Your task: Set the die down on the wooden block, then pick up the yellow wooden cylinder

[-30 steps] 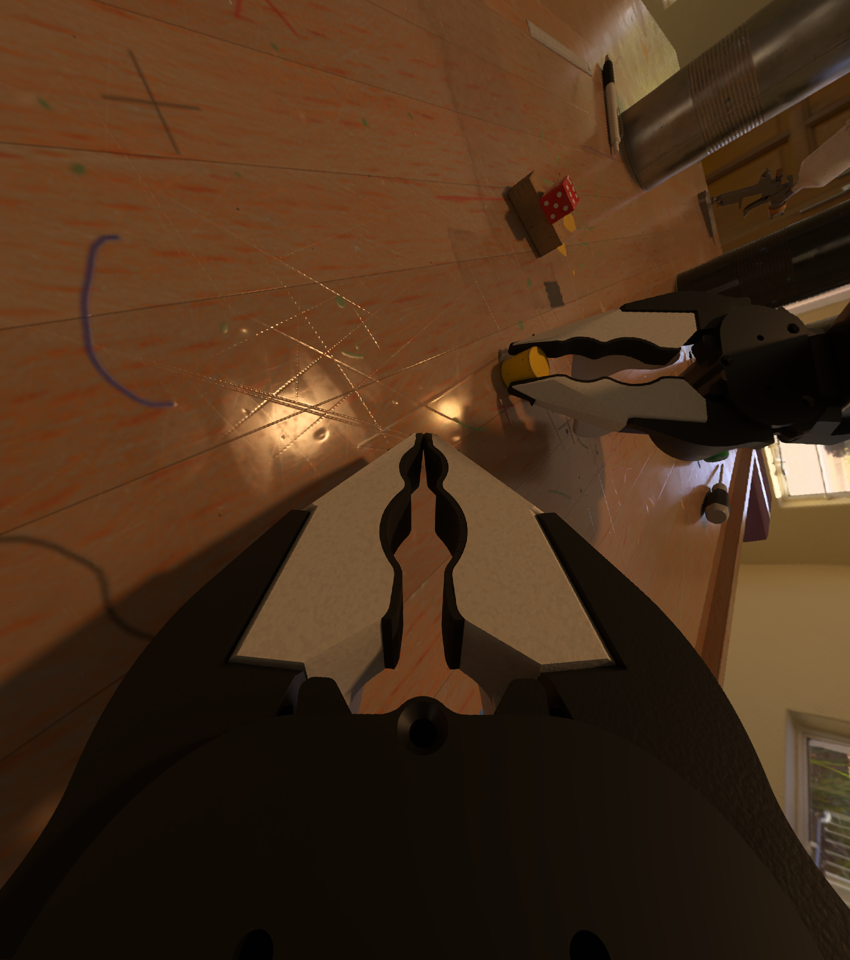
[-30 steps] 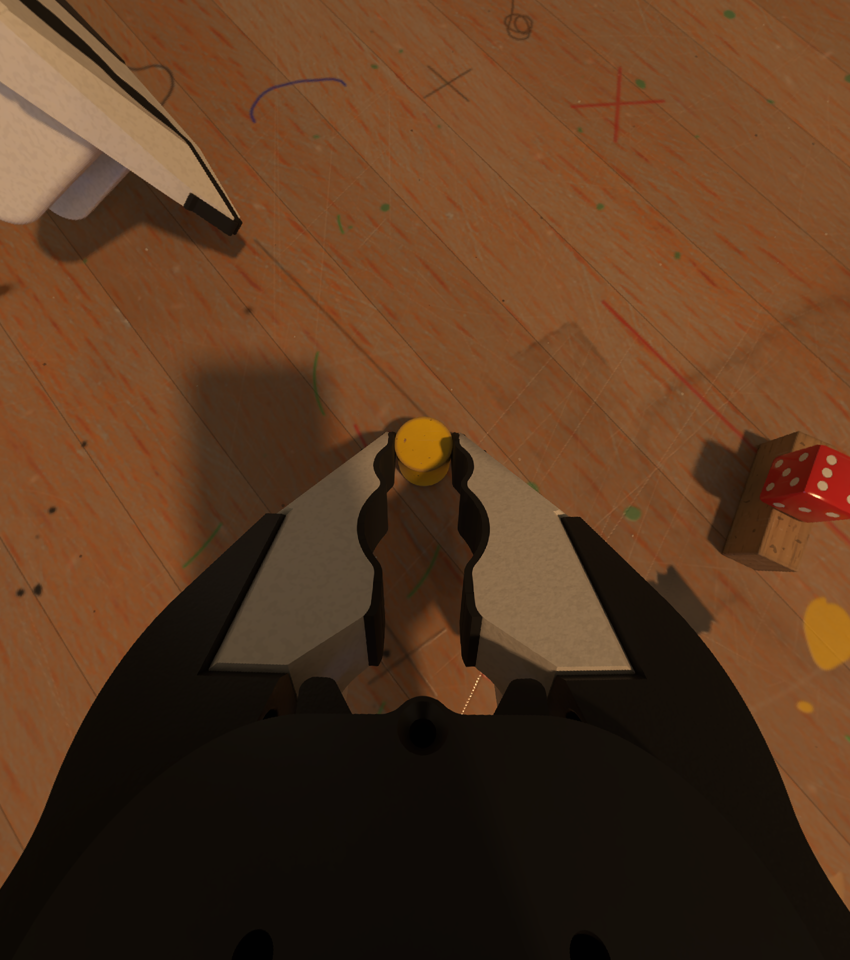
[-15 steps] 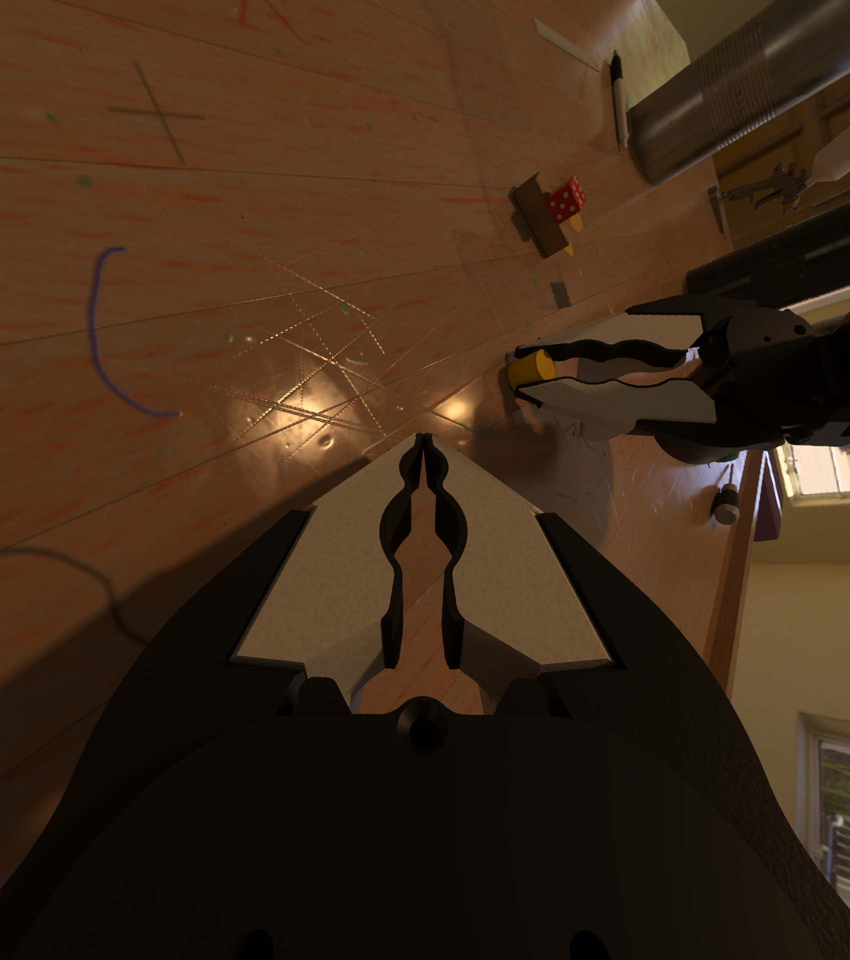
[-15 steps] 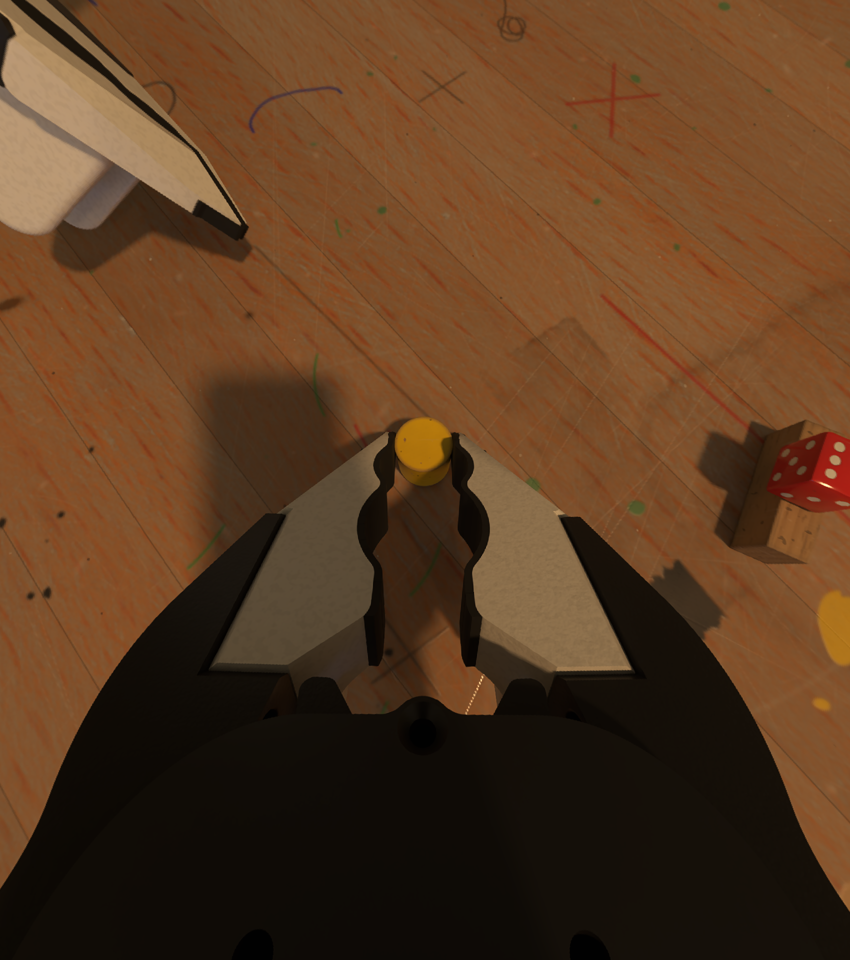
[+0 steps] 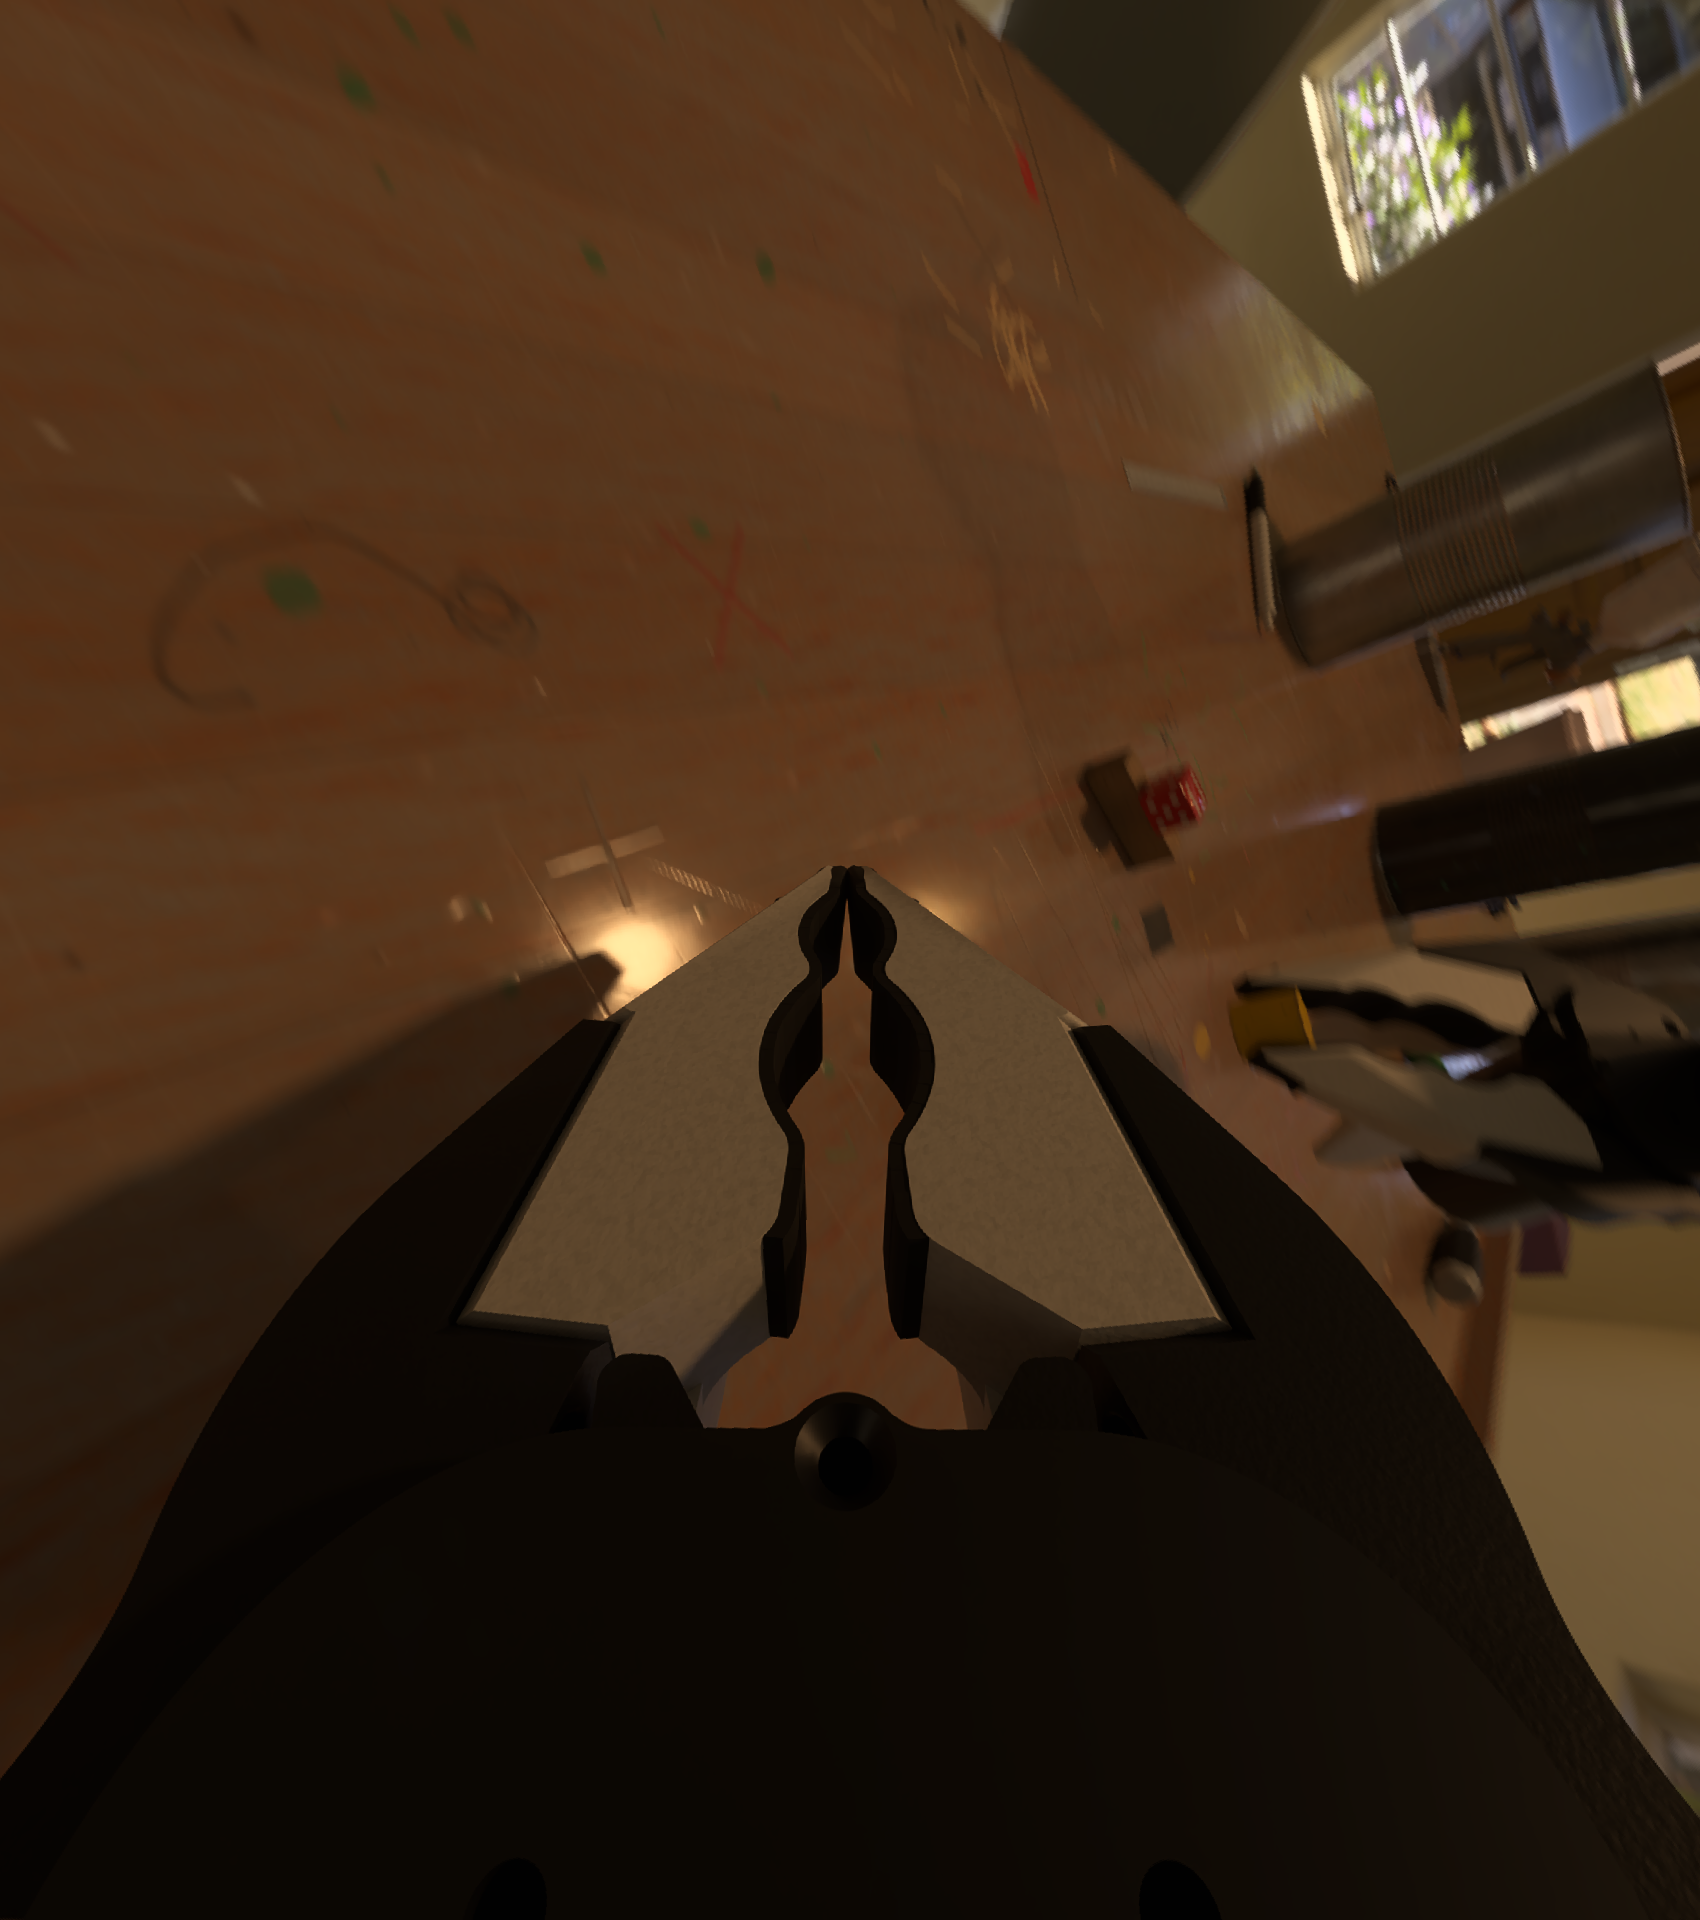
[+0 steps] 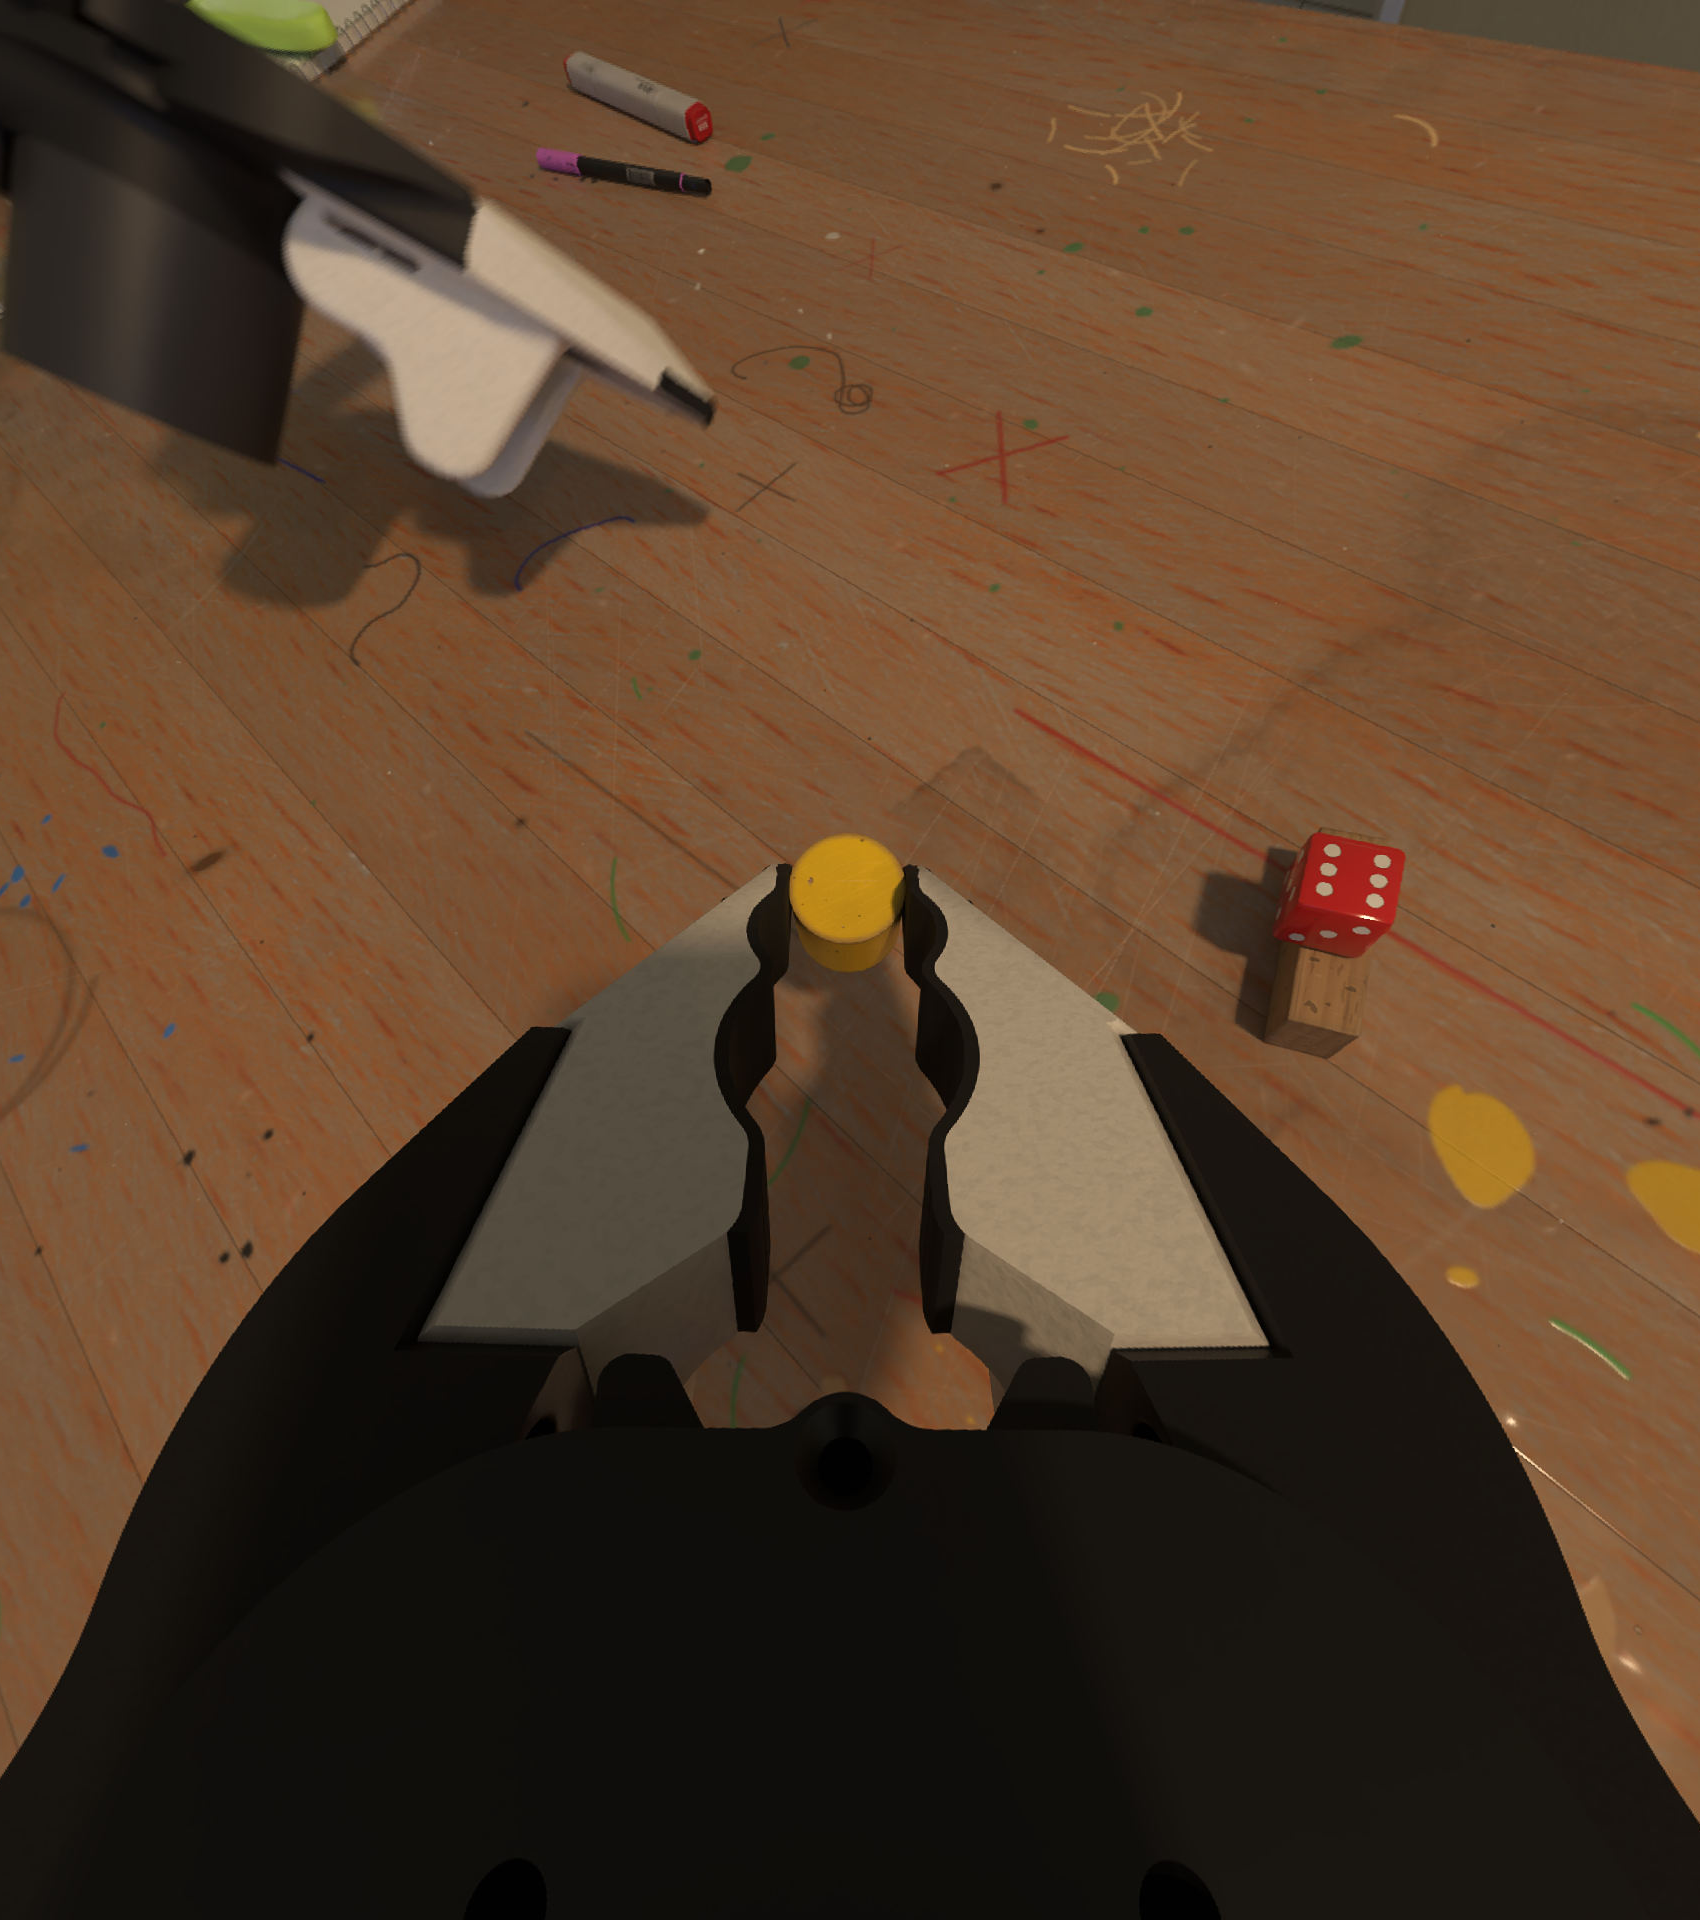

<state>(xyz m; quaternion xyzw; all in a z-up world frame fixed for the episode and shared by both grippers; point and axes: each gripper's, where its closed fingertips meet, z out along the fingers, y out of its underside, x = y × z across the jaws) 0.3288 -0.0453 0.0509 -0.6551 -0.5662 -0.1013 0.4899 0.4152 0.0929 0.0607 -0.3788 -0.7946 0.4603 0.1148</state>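
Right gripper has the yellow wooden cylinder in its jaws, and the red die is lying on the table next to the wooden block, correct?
Not quite. The red die is sitting on top of the upright wooden block, not on the table; the right wrist view shows it. The rest holds: the right gripper has the yellow wooden cylinder in its jaws.

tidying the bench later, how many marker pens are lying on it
2 in the right wrist view, both at the far side of the table: a white marker with a red cap and, just nearer, a black pen with a purple end. The left claw may hide others.
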